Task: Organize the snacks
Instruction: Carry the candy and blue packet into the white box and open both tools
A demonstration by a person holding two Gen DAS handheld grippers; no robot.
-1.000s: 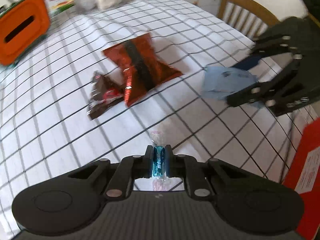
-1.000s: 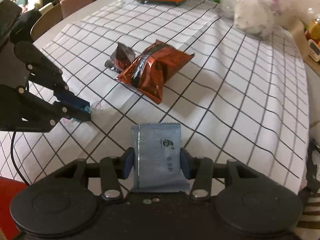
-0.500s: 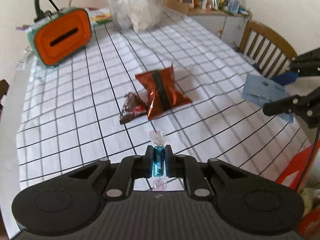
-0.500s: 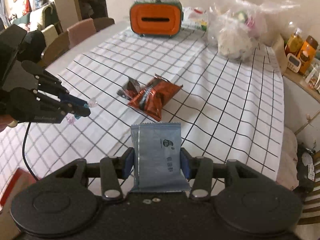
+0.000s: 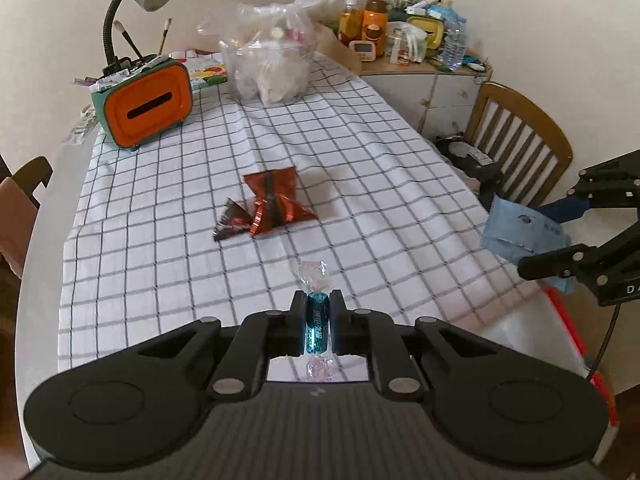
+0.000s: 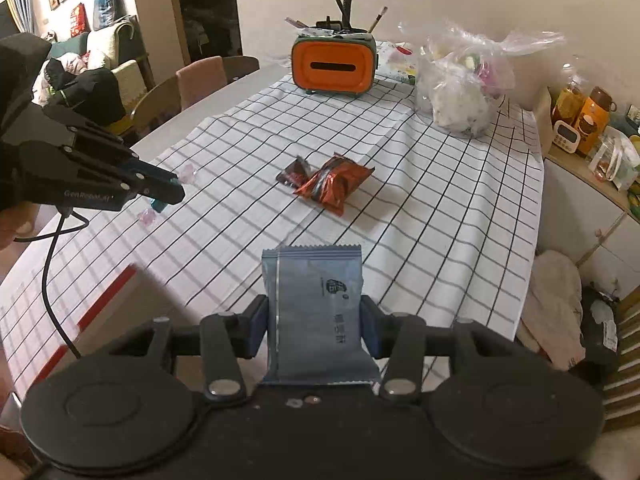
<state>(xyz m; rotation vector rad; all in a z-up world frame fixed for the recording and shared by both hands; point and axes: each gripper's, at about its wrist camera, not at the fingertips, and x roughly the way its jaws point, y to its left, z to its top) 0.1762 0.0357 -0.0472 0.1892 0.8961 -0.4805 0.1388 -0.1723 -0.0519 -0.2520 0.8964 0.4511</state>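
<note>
My left gripper (image 5: 316, 312) is shut on a blue wrapped candy (image 5: 317, 322) with clear twisted ends, held high above the near table edge. My right gripper (image 6: 314, 320) is shut on a grey-blue snack packet (image 6: 318, 312), also lifted; the packet shows in the left wrist view (image 5: 520, 232) at the right. A red-orange chip bag (image 5: 276, 204) and a small dark wrapper (image 5: 232, 222) lie together mid-table on the checked cloth. They also show in the right wrist view: the chip bag (image 6: 334, 184) and the dark wrapper (image 6: 292, 174).
An orange tissue box (image 5: 146, 106) with a lamp and a clear plastic bag (image 5: 272, 64) stand at the far end. A red-edged white box (image 6: 96, 304) sits below the near table edge. Wooden chair (image 5: 520, 140) stands right, a cluttered cabinet (image 5: 400, 44) behind.
Both grippers have risen and pulled back from the table with their snacks still held. The table looks smaller and farther, and the whole room has come into view.
</note>
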